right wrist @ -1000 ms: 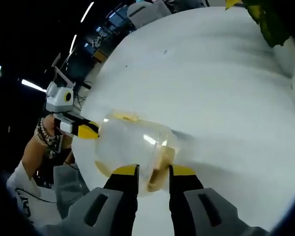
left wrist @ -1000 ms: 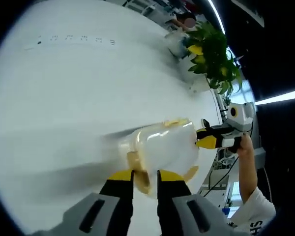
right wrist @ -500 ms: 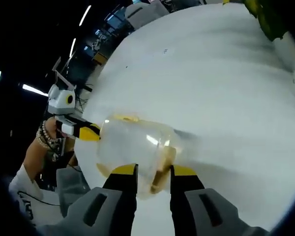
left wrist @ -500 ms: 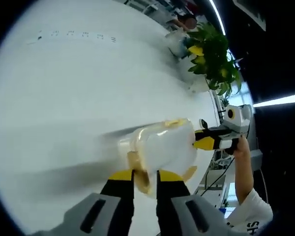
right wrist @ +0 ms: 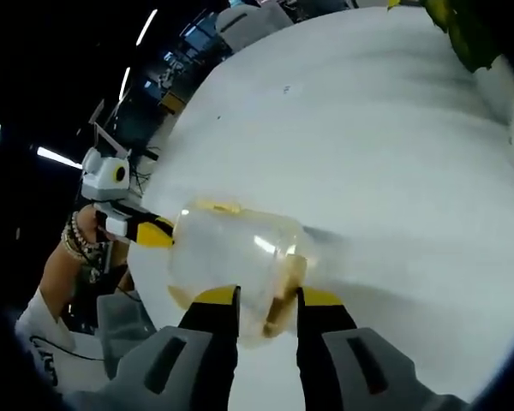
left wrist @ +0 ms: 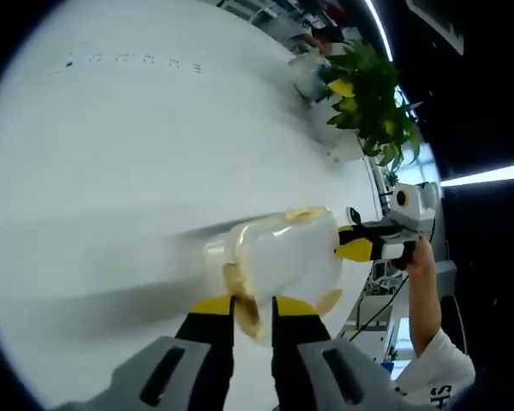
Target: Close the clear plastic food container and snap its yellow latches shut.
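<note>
The clear plastic food container (left wrist: 283, 257) rests with its lid on, on the white table (left wrist: 111, 171). At its near end my left gripper (left wrist: 253, 304) is shut on a yellow latch (left wrist: 247, 315). The right gripper (left wrist: 360, 248) meets the container's far end. In the right gripper view the container (right wrist: 231, 253) lies just ahead, and my right gripper (right wrist: 267, 300) is shut on the near yellow latch (right wrist: 280, 295). The left gripper (right wrist: 150, 231) touches the opposite end. Further yellow latches show on the container's long sides.
A green potted plant (left wrist: 368, 94) stands at the far edge of the table, and its pot (right wrist: 501, 77) shows at the right gripper view's upper right. A person's hand (left wrist: 421, 257) and a wrist with bracelets (right wrist: 79, 244) hold the grippers beyond the table edge.
</note>
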`<state>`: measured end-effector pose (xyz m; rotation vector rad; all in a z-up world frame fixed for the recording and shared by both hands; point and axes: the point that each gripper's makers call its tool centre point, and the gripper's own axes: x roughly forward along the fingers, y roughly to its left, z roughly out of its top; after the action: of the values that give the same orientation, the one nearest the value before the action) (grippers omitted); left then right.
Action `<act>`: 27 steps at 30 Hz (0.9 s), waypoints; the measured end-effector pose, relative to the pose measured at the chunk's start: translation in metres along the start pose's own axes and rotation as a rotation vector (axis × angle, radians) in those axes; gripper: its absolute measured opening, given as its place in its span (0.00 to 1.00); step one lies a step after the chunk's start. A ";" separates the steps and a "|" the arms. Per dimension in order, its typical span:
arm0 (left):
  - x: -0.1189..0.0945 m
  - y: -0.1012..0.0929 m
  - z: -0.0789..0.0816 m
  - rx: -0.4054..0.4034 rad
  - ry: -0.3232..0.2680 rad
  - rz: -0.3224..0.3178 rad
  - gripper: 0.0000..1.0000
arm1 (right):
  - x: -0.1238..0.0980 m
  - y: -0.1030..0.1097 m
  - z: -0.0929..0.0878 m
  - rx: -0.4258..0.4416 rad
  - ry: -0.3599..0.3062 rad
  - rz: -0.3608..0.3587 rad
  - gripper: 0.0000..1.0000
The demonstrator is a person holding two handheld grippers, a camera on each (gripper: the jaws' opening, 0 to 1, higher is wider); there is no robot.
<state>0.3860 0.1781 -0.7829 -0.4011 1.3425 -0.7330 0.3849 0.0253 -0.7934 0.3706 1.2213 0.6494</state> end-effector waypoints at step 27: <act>0.023 -0.078 0.030 0.372 -0.405 -0.100 0.00 | -0.007 0.065 0.050 -0.331 -0.181 0.073 0.00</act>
<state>0.3972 0.1019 -0.7430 -0.2986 0.7901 -0.9096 0.4137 0.0744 -0.7348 0.1919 0.9127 0.8474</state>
